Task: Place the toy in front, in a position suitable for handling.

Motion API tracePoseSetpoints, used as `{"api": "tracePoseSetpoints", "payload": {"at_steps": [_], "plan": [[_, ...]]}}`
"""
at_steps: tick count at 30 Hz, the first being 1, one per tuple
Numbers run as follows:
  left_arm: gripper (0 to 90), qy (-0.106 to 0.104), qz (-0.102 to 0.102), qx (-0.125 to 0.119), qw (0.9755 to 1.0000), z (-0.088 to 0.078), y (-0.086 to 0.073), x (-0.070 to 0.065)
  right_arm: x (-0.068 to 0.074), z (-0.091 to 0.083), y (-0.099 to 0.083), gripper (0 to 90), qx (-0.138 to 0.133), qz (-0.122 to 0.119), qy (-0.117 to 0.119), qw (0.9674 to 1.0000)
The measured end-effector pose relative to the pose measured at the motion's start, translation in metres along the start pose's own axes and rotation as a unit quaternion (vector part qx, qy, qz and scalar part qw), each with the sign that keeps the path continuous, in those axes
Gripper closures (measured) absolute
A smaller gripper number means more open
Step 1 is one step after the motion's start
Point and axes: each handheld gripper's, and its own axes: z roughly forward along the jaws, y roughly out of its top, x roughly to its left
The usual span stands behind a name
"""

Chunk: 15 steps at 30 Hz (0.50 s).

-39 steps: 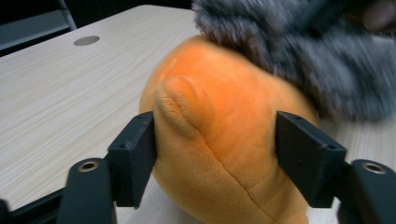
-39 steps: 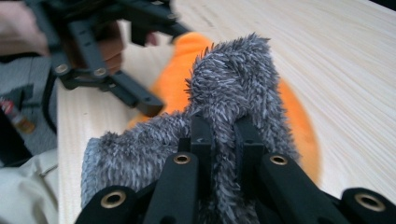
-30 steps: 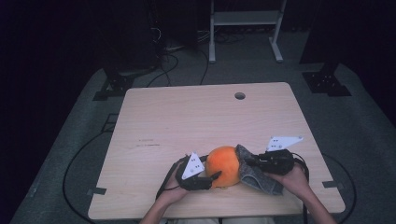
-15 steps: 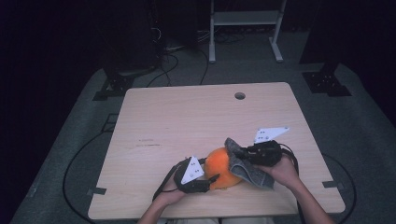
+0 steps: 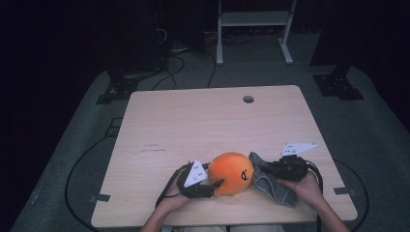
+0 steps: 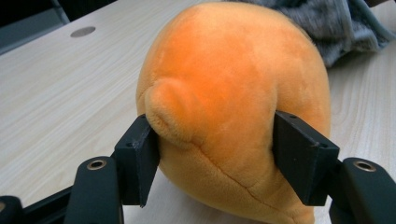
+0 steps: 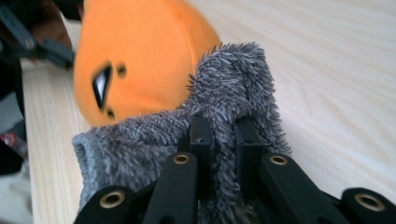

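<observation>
My right gripper (image 5: 268, 169) has come down and back toward me since half a second ago: then it held the grey cloth (image 5: 273, 182) lifted against the top of the orange plush (image 5: 233, 173), and now the cloth hangs lower, trailing from the plush's right side down to the table (image 5: 203, 125) near the front edge. The plush itself has hardly shifted; it sits at the near middle of the table, its dark face mark turned to the right. My left gripper (image 5: 212, 187) has stayed where it was, at the plush's left side.

In the left gripper view the jaws press into the plush (image 6: 233, 102) from both sides, one just under a small rounded nub, and the fabric dents where the pads meet it, so that tool is clamped on the plush. Its jaws have just been easing a little tighter and looser on the soft body.

In the right gripper view the jaws are drawn together with a fold of the cloth (image 7: 229, 98) pinched between them, its fuzzy pile bunching above the tips. The plush (image 7: 140, 56) lies right behind the cloth, touching it.

No container is on the table; a small round hole (image 5: 248, 99) sits near its far edge.
</observation>
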Motion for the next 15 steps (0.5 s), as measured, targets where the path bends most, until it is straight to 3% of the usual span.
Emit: {"api": "tracePoseSetpoints", "payload": {"at_steps": [3,6,10,12,15], "plan": [[34.0,0.0,-0.004,0.002,1.0,-0.002,-0.002,0.003,0.0,0.005,-0.005,80.6,0.037,-0.009,-0.013,0.9992],[33.7,0.002,-0.003,0.003,1.0,-0.001,-0.001,0.003,0.002,-0.002,-0.002,80.6,0.005,-0.004,0.002,1.0],[33.7,0.006,-0.01,0.004,0.9999,0.001,-0.002,0.004,0.021,-0.009,0.018,80.6,-0.033,-0.038,0.028,0.9983],[33.6,0.008,-0.012,0.006,0.9999,0.001,-0.002,0.005,0.026,-0.007,0.023,80.6,-0.034,-0.048,0.032,0.9977],[30.8,0.013,-0.015,0.002,0.9998,0.001,-0.002,0.004,0.02,-0.002,0.018,80.6,-0.025,-0.032,0.034,0.9986]]}}
